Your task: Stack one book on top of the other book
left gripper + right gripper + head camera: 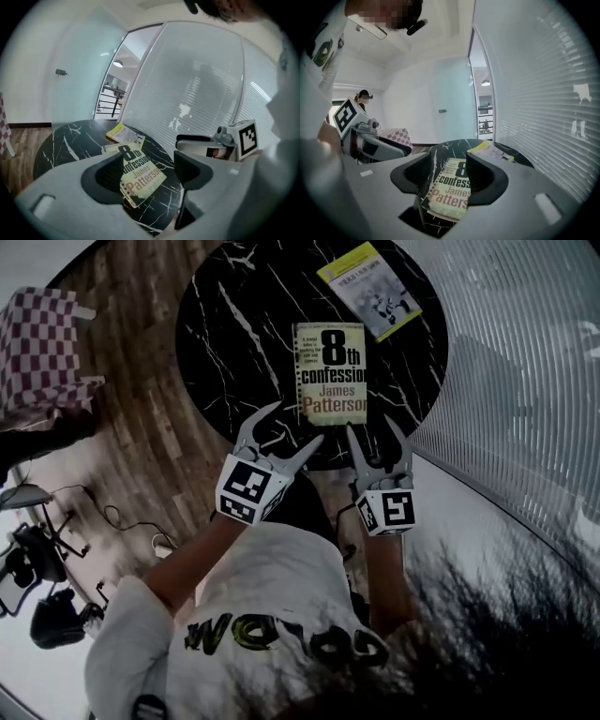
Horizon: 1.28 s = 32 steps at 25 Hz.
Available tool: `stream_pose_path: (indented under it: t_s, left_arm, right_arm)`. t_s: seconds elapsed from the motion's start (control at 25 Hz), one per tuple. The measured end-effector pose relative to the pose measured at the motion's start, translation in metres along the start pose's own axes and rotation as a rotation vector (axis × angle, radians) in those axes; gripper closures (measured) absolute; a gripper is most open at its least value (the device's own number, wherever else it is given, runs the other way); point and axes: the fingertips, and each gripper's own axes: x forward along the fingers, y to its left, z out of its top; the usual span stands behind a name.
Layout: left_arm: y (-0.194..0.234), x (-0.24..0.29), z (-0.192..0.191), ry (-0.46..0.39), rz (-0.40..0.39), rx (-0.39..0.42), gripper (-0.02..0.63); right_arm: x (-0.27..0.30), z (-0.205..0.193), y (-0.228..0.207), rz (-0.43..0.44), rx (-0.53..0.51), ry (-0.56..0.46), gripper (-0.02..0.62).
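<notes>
A cream paperback titled "8th confession" (330, 373) lies flat near the middle of the round black marble table (225, 324). A yellow-edged book (368, 289) lies apart from it at the table's far right. My left gripper (295, 425) hovers over the table's near edge, just left of the paperback's near corner, jaws open and empty. My right gripper (375, 425) hovers just past the paperback's near right corner, open and empty too. In the left gripper view the paperback (140, 176) shows below the jaws with the yellow book (123, 133) behind. In the right gripper view the paperback (452, 192) lies below the jaws.
A checked chair (42, 343) stands at the left on the wooden floor (150, 418). Dark equipment on a stand (37, 587) and cables (122, 521) sit at the lower left. A glass wall with blinds (525, 381) runs close along the table's right side.
</notes>
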Motion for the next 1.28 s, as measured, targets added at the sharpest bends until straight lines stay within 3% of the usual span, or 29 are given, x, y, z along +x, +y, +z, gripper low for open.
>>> stream_pose_path:
  t_s: [0.24, 0.48, 1.08, 1.28]
  left_arm:
    - [-0.03, -0.041, 0.047, -0.127, -0.091, 0.008, 0.325]
    - [-0.054, -0.076, 0.082, -0.216, -0.146, 0.066, 0.4]
    - [-0.075, -0.119, 0.132, -0.374, -0.167, 0.128, 0.6]
    - [-0.079, -0.124, 0.138, -0.4, -0.199, 0.142, 0.604]
  right_arm:
    - [-0.026, 0.055, 0.035, 0.055, -0.018, -0.087, 0.41]
    - [-0.042, 0.097, 0.071, 0.119, -0.037, -0.161, 0.473]
    - [-0.061, 0.163, 0.12, 0.237, -0.07, -0.28, 0.585]
    - [-0.062, 0.175, 0.133, 0.268, -0.08, -0.305, 0.592]
